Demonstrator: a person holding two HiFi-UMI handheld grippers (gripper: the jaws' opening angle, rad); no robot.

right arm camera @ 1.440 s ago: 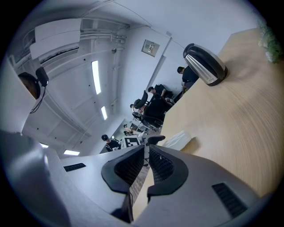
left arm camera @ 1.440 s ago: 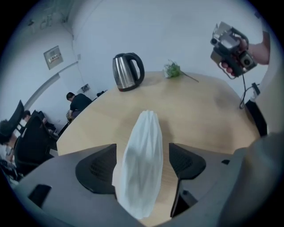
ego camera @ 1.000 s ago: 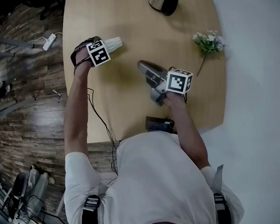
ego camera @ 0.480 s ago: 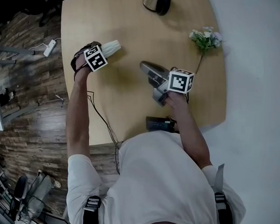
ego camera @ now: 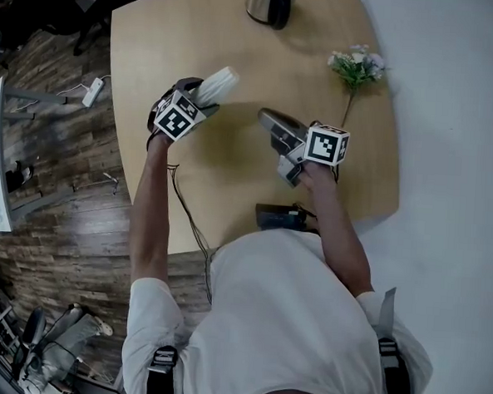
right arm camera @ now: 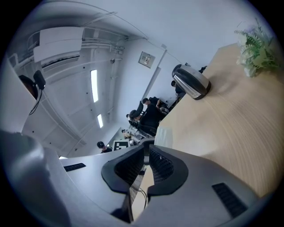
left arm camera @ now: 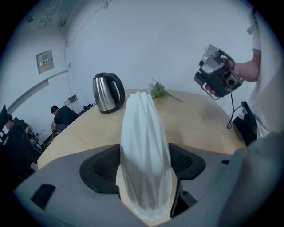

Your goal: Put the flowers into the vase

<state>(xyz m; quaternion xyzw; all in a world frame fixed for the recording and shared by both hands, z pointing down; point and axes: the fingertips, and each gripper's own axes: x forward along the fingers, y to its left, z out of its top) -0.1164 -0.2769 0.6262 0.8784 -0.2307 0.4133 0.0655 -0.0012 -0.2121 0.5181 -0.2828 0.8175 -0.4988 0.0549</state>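
left gripper (ego camera: 204, 98): grasps tilted vase (ego camera: 220, 82), upper centre | right gripper (ego camera: 270, 118): clenched, empty | risk: smooth tapered vase may slip through the pads when stood upright | flowers (ego camera: 354, 67): upper right, well apart

kettle (ego camera: 267, 3) cut off at top edge; vase (ego camera: 218, 84) base hidden behind left gripper (ego camera: 201, 100)

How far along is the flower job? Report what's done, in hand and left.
Done: nothing yet. In hand: the left gripper is clamped on the white vase, holding it tilted. Left: the flowers lie untouched near the table edge, and the right gripper is shut and empty.
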